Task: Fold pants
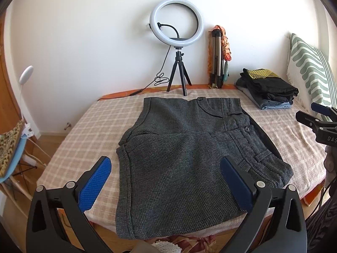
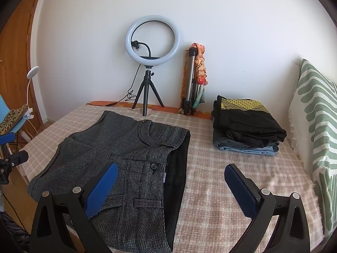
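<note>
Both tongs are seen spread wide apart, with nothing held between their blue pads. Left tongs (image 1: pixel 166 181) are poised above the near part of the folded pants (image 1: pixel 189 158), without touching the fabric. Right tongs (image 2: pixel 170 186) are held further to the right, one finger over the pants' (image 2: pixel 118 168) buttoned waistband and the other over the bare checked bedspread (image 2: pixel 231 189).

Dark grey houndstooth pants are laid folded on the bed, near its front edge, with the waistband and two buttons turned toward the right and a strip of black lining exposed along that side. The lower end is draped slightly over the front edge of the bed.

A stack of folded clothes (image 2: pixel 246 124), topped by a black garment with a yellow pattern over blue denim, is set well apart at the far right. Just beside it a green-and-white patterned cushion (image 2: pixel 316 137) is propped. A ring light on a small tripod (image 2: pixel 152 42) and a folded tripod (image 2: pixel 189 80) draped with a scarf are placed against the white wall.
</note>
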Demonstrator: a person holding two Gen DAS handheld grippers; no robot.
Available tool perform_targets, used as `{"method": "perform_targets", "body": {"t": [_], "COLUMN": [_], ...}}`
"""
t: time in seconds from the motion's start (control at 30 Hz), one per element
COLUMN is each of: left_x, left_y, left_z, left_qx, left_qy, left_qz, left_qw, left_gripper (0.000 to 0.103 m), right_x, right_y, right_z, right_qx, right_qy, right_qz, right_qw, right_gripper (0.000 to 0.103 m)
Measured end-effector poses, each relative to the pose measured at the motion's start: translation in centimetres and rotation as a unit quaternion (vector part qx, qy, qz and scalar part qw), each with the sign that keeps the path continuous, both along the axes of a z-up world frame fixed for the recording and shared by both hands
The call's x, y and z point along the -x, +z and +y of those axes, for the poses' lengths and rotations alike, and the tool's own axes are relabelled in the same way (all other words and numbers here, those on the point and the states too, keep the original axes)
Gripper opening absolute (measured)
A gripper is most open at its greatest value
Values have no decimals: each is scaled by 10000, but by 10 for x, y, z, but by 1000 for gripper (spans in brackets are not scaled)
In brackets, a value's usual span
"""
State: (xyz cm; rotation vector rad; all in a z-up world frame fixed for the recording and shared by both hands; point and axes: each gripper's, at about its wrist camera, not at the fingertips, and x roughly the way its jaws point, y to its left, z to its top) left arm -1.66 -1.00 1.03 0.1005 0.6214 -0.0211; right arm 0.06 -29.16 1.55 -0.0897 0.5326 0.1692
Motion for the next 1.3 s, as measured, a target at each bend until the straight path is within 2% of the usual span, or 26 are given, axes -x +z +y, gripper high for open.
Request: {"method": "perform_targets", "body": {"t": [0.8,1.07,1.27,1.3], "left_x": [-3,-7,-10,-11], "left_y": [-2,-12,-20,-21], "left_z": [2,8,15,16], "left_qx": [51,138,-25,-59], "left_qy": [-13,-41,64,78], "left_qz": [20,229,280,286], "left_qw": [10000,9996,9996,9995], "left_gripper": [102,102,102,99], "right_x": [3,4,6,6], "right_y": [0,0,-4,-5], "right_z": [0,1,5,5], "right_qx": [3,16,89,91], "right_qy": [24,65,242,278], "right_qz": [-21,-40,-22,5], "right_qw": [10000,10000,9997,9996], "right_gripper": [103,103,97,96]}}
